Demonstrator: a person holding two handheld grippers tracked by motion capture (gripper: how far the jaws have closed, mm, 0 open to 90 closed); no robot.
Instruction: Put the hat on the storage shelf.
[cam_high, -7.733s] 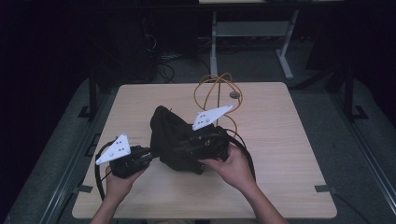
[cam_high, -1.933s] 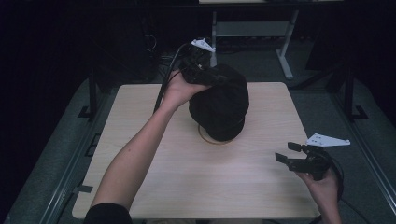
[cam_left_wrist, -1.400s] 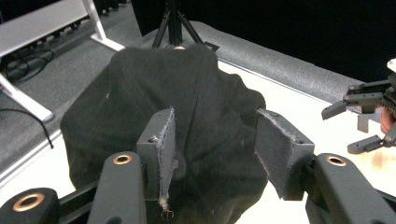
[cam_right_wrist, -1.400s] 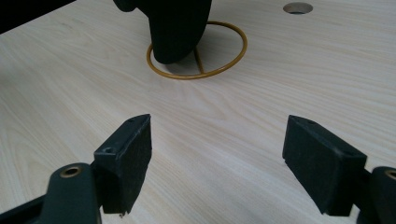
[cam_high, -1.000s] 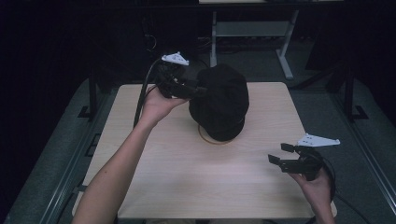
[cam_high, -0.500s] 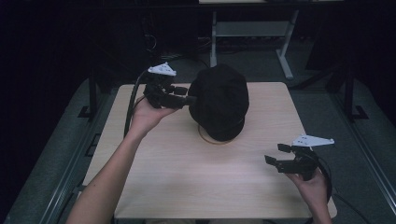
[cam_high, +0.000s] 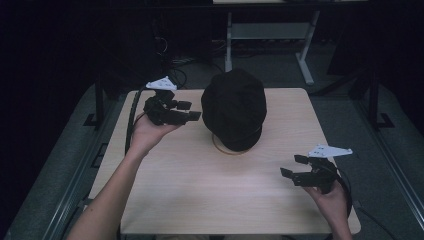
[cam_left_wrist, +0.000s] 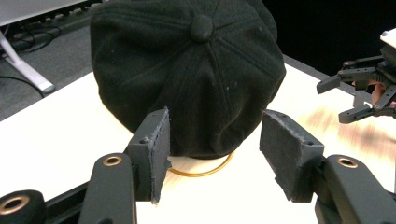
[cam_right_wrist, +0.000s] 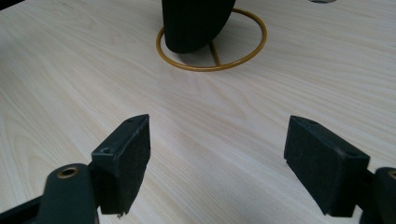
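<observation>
Black felt-like paneled cap (cam_high: 234, 109) with top button, draped over gold wire ring stand (cam_right_wrist: 212, 44) at centre of pale woodgrain table (cam_high: 200, 185), left gripper (cam_high: 192, 110) beside cap, jaws spread, empty, right gripper (cam_high: 292, 166) well apart, jaws spread, empty

A light wood-grain bench (cam_high: 200, 190) stands on a grey floor (cam_high: 390, 165). Beyond its far edge, a white-legged desk frame (cam_high: 305, 60) stands in the dim background, with dark cables (cam_high: 180, 75) lying on the floor to the frame's left.
</observation>
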